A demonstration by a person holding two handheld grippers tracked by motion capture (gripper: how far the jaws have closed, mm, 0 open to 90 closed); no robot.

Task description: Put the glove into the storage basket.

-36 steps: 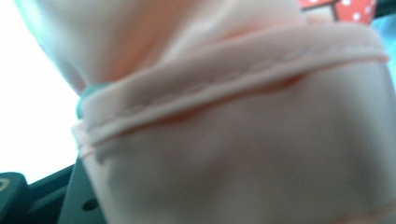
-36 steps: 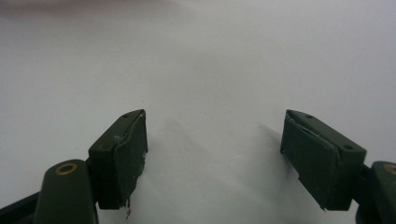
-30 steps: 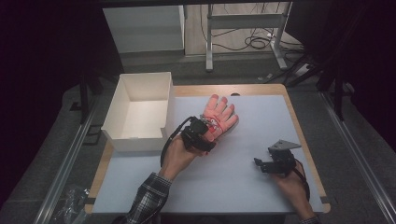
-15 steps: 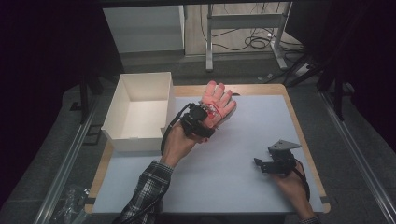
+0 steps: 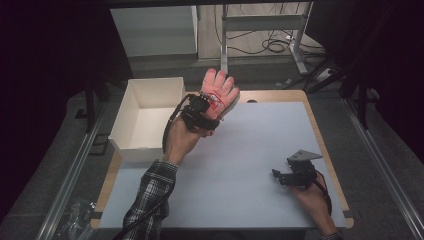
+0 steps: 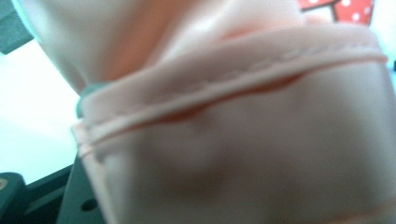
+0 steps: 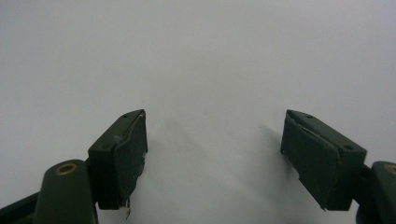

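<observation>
Near the upper middle of the high view, the left gripper [image 5: 212, 107] is lifted above the far edge of a table [image 5: 260, 150] covered with a white sheet. Its jaws are clamped on the cuff of a pink glove [image 5: 218, 92], whose fingers point up and away toward the top of the frame. A red patch with white dots shows on the glove. The person's left hand [image 5: 182, 140] and plaid sleeve [image 5: 150, 200] reach up from the bottom edge toward it.

Just left of the glove, a white open-topped box [image 5: 145, 117] sits at the table's upper left corner.

At the lower right of the high view, the right gripper [image 5: 282, 176] rests low over the white sheet, well apart from the glove, held by the right hand [image 5: 312, 197].

Up close in the left gripper view, blurred pink fabric of the glove [image 6: 224, 116] with a stitched hem crosses the frame, the red dotted patch at the upper right.

Along the bottom of the right gripper view, the right gripper [image 7: 212, 154] has its two dark jaws spread wide apart over bare white surface, with nothing between them.
</observation>
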